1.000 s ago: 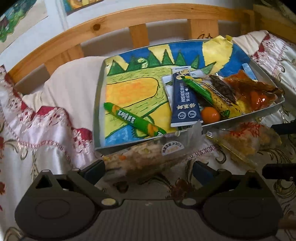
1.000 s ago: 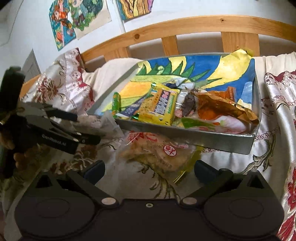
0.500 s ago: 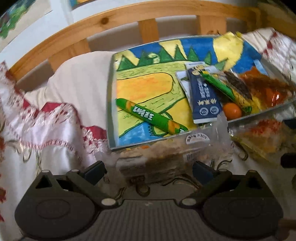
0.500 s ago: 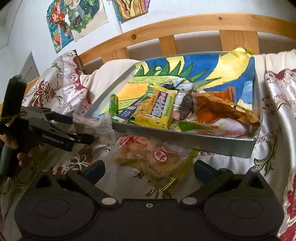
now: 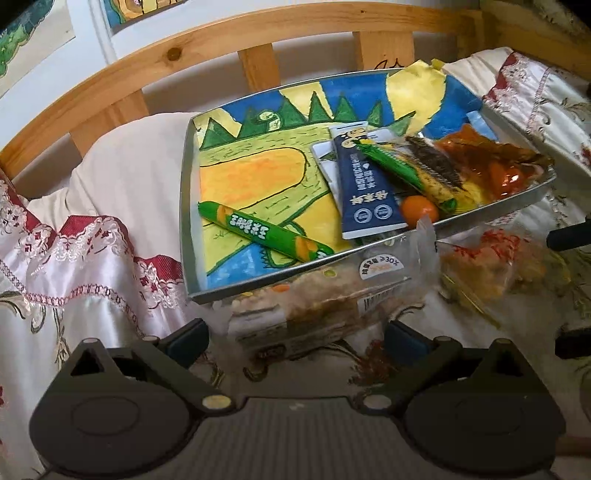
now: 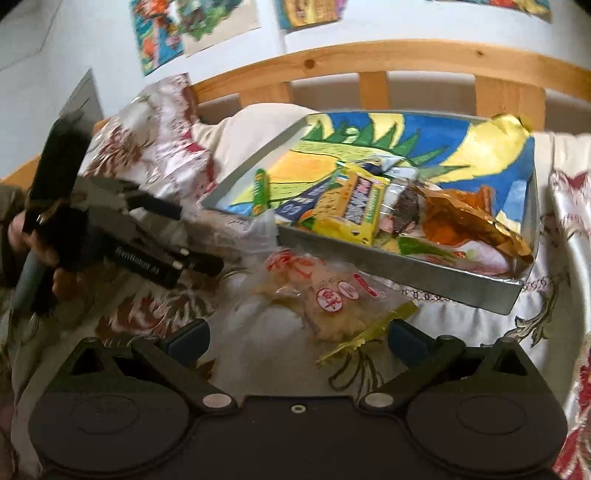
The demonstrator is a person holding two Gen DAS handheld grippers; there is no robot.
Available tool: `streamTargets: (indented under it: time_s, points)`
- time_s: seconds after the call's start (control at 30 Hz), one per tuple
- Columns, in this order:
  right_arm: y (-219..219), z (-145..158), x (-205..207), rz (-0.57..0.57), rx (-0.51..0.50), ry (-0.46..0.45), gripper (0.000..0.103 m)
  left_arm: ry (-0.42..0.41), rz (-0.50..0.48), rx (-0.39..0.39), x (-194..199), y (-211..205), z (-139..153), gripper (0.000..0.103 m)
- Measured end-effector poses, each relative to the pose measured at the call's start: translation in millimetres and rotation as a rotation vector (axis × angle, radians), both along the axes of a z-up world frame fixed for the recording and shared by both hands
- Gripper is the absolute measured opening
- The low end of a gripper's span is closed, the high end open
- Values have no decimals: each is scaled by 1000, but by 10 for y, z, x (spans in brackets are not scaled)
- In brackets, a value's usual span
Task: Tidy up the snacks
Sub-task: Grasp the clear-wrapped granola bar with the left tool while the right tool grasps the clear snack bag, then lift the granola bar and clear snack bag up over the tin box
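A metal tray (image 5: 186,206) lined with a bright drawing lies on the bed and holds a green stick snack (image 5: 264,232), a navy packet (image 5: 364,188), an orange (image 5: 419,208) and an orange bag (image 5: 487,162). My left gripper (image 5: 295,338) is open around a clear packet of grain bars (image 5: 325,299) that lies at the tray's near edge. My right gripper (image 6: 297,341) is open just behind a clear bag of pale crackers (image 6: 325,299) on the cloth. The tray (image 6: 406,269) and the left gripper (image 6: 184,240) also show in the right wrist view.
A wooden slatted headboard (image 5: 255,62) stands behind the tray. A cream pillow (image 5: 125,166) and a satin cloth with red lace trim (image 5: 74,266) cover the bed. Children's drawings (image 6: 192,29) hang on the wall.
My left gripper has shifted left and closer, so the grain bar packet now sits between its fingers. My right gripper has moved closer to the cracker bag. Both stay open.
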State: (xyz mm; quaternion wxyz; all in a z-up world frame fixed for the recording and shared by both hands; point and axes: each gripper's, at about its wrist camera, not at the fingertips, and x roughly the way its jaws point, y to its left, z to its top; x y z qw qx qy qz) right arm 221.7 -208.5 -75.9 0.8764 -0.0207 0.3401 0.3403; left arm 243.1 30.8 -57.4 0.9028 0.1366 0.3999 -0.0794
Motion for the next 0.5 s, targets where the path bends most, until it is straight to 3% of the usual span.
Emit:
streamTargets:
  time_s: [0.1, 0.2, 0.33, 0.5]
  points:
    - [2, 30, -45, 7, -20, -47, 102, -1, -16, -5, -23, 47, 50, 103]
    - [-8, 4, 48, -21, -19, -72, 102, -15, -17, 41, -12, 68, 54, 103]
    - [-73, -87, 233, -46, 47, -18, 102, -33, -15, 37, 90, 132, 29, 103]
    - [-105, -142, 362, -56, 94, 23, 102, 23, -62, -5, 251, 86, -90, 103]
